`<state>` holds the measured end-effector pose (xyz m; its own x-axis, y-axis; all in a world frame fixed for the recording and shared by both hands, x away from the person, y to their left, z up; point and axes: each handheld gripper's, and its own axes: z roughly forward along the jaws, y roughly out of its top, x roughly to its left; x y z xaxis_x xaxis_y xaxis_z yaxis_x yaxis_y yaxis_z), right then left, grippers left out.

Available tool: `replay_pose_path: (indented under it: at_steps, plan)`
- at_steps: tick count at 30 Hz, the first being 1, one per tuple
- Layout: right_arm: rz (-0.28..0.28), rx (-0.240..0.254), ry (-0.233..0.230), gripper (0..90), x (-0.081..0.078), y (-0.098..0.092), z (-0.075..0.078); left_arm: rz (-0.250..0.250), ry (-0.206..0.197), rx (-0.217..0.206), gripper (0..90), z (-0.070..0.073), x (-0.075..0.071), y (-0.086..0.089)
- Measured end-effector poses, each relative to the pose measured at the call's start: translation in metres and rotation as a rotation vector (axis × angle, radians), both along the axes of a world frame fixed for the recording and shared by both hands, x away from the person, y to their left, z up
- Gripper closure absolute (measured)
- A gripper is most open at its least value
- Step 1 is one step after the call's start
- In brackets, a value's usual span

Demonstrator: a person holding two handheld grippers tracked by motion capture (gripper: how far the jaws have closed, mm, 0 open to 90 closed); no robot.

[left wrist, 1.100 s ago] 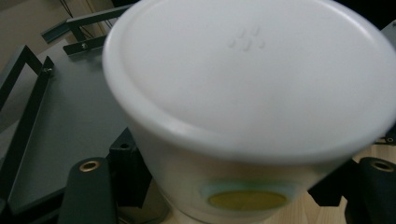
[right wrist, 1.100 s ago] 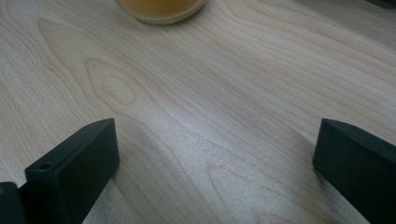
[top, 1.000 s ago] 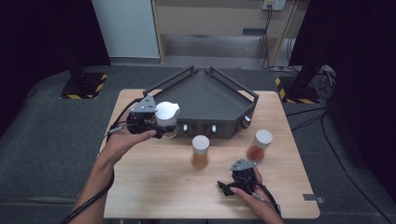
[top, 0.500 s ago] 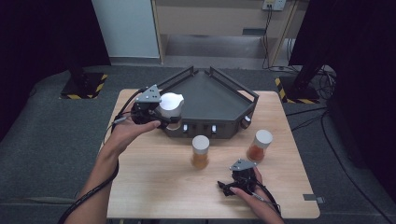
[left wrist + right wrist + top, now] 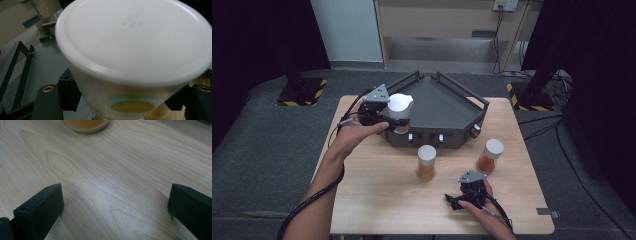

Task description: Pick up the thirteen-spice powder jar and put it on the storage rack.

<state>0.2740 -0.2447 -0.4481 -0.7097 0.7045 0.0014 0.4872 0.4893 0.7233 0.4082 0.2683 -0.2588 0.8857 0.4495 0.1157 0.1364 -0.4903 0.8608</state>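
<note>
My left gripper (image 5: 396, 119) is shut on a jar with a white lid (image 5: 400, 104), held over the left rim of the dark three-cornered tray (image 5: 447, 107). In the left gripper view the jar (image 5: 135, 50) sits close between the two black jaws, pale contents showing below the lid. An amber jar with a white lid (image 5: 427, 162) and a reddish-orange one (image 5: 489, 156) stand on the wooden table in front of the tray. My right gripper (image 5: 468, 187) rests low near the table's front edge, open (image 5: 115, 205), with only bare wood between its jaws and a jar's base (image 5: 86, 125) farther ahead.
The tray has raised black rails and knobs along its front wall (image 5: 439, 138). The wooden table (image 5: 377, 200) is bare at front left. A cable (image 5: 312, 200) trails along the left forearm. Dark floor mats surround the table.
The left hand has carried the white-lidded jar to the right and slightly up, from beside the tray's left corner to over its rim. The right gripper has kept still.
</note>
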Motion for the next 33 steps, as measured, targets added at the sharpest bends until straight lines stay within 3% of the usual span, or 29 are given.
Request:
replay_pose_path:
  at_steps: [15, 33]
  plan:
    - [0.001, -0.001, -0.001, 0.5, 0.0, 0.0, 0.0, 0.03, 0.004, -0.018, 29.3, 0.003, 0.025, -0.001]
    - [0.001, -0.001, -0.001, 0.5, 0.0, 0.0, 0.0, 0.053, 0.019, 0.006, 29.3, 0.002, 0.046, -0.007]
